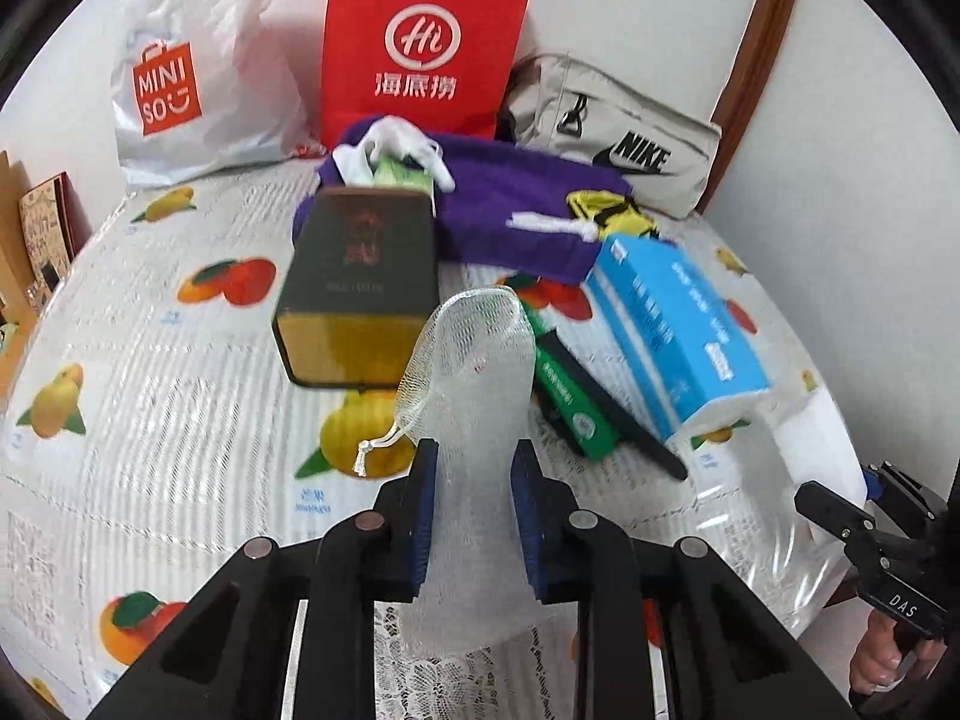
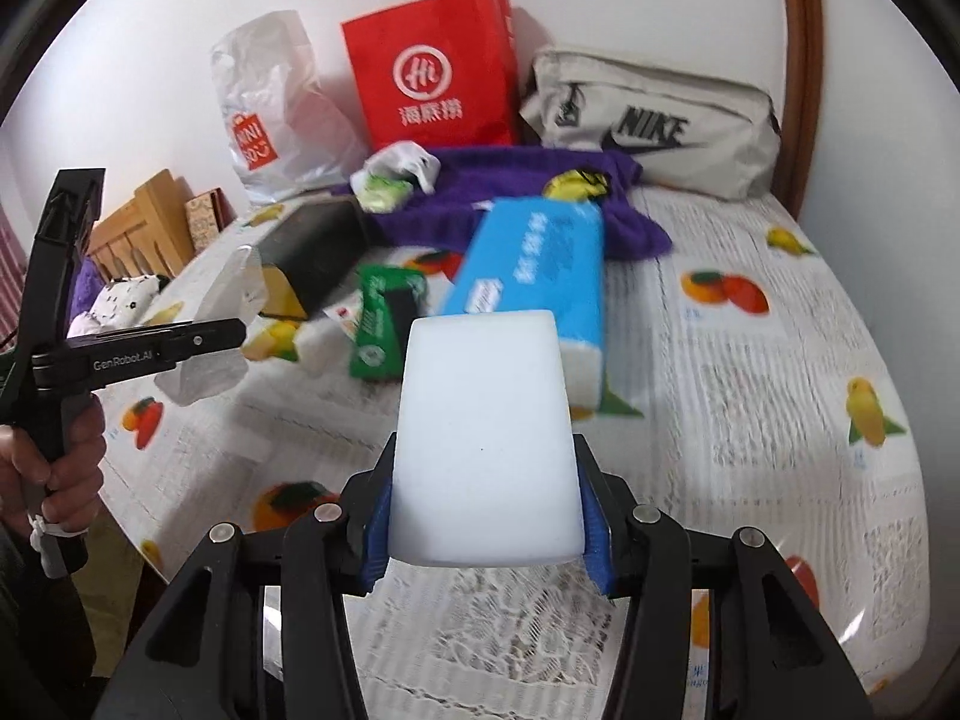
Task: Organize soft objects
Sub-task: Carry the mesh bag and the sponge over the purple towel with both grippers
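Observation:
My left gripper (image 1: 476,450) is shut on a white mesh drawstring pouch (image 1: 474,360), which stands up between the blue pads above the fruit-print tablecloth (image 1: 180,396). In the right wrist view the same pouch (image 2: 240,282) hangs blurred from the left gripper (image 2: 234,333), held by a hand at the left edge. My right gripper (image 2: 486,456) is shut on a white foam block (image 2: 486,420), its pads pressing both sides. That block (image 1: 822,438) and the right gripper (image 1: 840,516) also show at the right of the left wrist view.
On the table lie a dark box (image 1: 360,282), a green box (image 1: 570,384), a blue tissue pack (image 1: 678,324) and a purple towel (image 1: 510,198). A red paper bag (image 1: 420,42), a Miniso bag (image 1: 192,72) and a Nike pouch (image 1: 624,138) line the wall.

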A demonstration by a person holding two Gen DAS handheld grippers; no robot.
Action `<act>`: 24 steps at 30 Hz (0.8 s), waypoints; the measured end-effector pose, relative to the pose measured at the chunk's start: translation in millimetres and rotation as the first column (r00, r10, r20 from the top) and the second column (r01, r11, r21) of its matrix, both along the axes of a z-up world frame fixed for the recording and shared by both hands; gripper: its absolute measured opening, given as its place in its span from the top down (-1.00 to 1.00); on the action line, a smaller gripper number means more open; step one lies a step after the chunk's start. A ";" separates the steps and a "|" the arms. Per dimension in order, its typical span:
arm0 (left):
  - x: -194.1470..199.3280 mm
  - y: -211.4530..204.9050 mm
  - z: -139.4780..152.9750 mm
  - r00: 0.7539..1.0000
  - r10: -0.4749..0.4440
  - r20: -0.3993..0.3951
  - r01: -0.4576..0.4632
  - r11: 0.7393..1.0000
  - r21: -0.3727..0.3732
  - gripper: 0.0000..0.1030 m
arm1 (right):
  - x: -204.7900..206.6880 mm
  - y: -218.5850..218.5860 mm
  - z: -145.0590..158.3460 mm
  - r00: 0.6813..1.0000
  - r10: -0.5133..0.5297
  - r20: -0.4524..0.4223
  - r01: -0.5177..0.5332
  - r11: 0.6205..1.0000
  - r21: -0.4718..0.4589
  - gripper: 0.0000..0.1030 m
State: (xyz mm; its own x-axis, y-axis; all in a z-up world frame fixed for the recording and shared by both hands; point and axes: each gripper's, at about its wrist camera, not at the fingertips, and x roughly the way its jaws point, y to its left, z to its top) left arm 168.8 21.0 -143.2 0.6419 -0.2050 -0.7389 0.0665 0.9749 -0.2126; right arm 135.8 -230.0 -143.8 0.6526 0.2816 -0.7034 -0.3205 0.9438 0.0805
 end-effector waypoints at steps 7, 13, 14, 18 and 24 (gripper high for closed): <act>9.3 12.1 28.6 0.999 -0.003 0.044 0.004 1.000 -0.030 0.55 | 12.0 16.7 25.0 0.998 0.043 0.041 -0.042 0.999 -0.022 0.03; 25.7 22.1 39.7 0.999 0.017 0.041 -0.015 0.998 -0.055 0.55 | 34.9 26.0 43.5 0.995 0.074 0.061 -0.073 0.997 -0.012 0.03; 28.1 22.3 41.0 0.999 0.016 0.038 -0.014 0.998 -0.058 0.55 | 39.0 27.8 46.0 0.995 0.078 0.064 -0.077 0.997 -0.012 0.03; 37.8 23.9 49.3 0.999 0.015 0.044 -0.013 0.999 -0.044 0.55 | 53.0 34.8 55.2 0.993 0.092 0.073 -0.092 0.996 -0.010 0.03; 55.9 27.9 58.6 0.999 0.020 0.051 -0.018 0.999 -0.041 0.55 | 77.4 42.2 69.0 0.991 0.099 0.091 -0.097 0.995 -0.027 0.03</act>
